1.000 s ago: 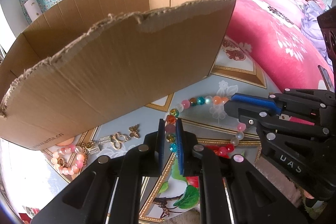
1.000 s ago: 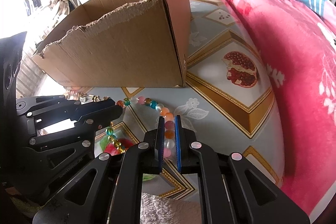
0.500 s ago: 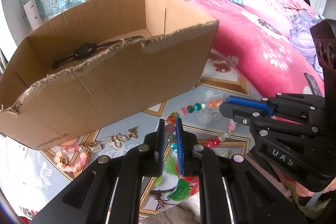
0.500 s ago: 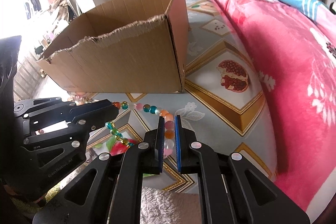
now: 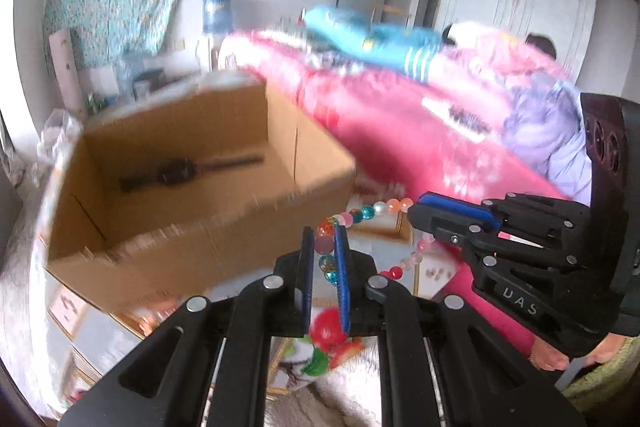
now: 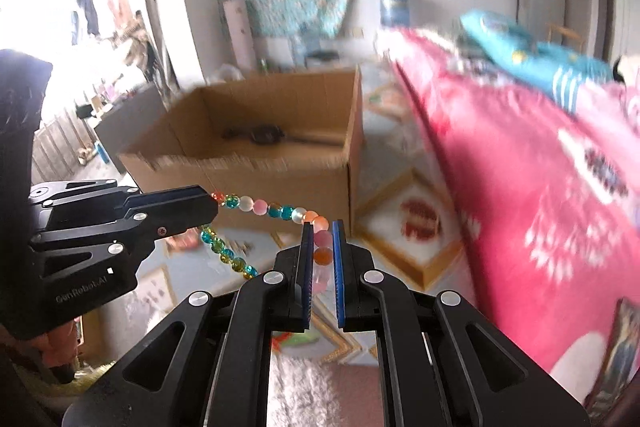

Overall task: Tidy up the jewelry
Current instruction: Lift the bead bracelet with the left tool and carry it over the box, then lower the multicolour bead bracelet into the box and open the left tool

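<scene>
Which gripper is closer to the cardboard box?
Left. The left gripper hangs just before the cardboard box's torn front wall; the right gripper is beside its right corner. Both clamp the bead necklace.

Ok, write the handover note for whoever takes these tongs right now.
Left tongs: shut on the bead necklace.
Right tongs: shut on the same strand, further along; it hangs between them in the air, in front of the cardboard box.
Done: a dark watch lies in the box.
Left: carry the necklace over the rim and release it inside. Other jewelry is not in clear view now.
</scene>
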The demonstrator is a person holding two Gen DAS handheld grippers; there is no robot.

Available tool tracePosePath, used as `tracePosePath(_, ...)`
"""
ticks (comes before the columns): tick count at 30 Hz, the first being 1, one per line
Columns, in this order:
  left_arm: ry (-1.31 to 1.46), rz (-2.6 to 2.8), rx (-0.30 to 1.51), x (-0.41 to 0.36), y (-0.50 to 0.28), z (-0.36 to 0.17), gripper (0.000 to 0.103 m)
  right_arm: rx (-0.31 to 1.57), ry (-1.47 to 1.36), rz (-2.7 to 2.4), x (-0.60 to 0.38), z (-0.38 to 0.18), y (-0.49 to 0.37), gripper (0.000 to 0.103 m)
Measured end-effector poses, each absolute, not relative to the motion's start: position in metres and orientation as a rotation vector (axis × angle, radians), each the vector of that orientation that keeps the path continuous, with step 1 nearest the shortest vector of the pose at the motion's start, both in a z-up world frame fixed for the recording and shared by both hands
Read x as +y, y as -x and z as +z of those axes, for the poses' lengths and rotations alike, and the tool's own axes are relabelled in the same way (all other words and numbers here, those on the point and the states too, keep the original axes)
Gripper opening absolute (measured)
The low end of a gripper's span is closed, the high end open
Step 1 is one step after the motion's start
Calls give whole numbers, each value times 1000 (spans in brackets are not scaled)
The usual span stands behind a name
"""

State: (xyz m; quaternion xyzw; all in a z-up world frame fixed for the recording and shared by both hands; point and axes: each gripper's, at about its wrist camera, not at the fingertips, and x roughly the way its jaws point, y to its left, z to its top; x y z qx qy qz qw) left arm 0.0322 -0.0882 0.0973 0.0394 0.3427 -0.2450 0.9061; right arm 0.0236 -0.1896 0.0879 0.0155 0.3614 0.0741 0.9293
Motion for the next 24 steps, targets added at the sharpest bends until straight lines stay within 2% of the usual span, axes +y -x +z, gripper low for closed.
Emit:
tracePosePath(5,-79,-494,606,-72,-46,144,10,628,48,226,-178,132,-58,7)
tracePosePath(9,-63,-444,605,-50,-80,162,10,688,26,339,-169,144,-114,7)
tracePosePath(14,-53,-365,693,-18,-124,150,10,878,35,444,-136,117,-187,7)
tracePosePath(19,-62,-296,847,11,-160,114,10,1165,-24,549,-99,64,-246,7)
tracePosePath(24,-90,-213,973,33,-186,76,10,1350,-83,590,-68,23,-287,7)
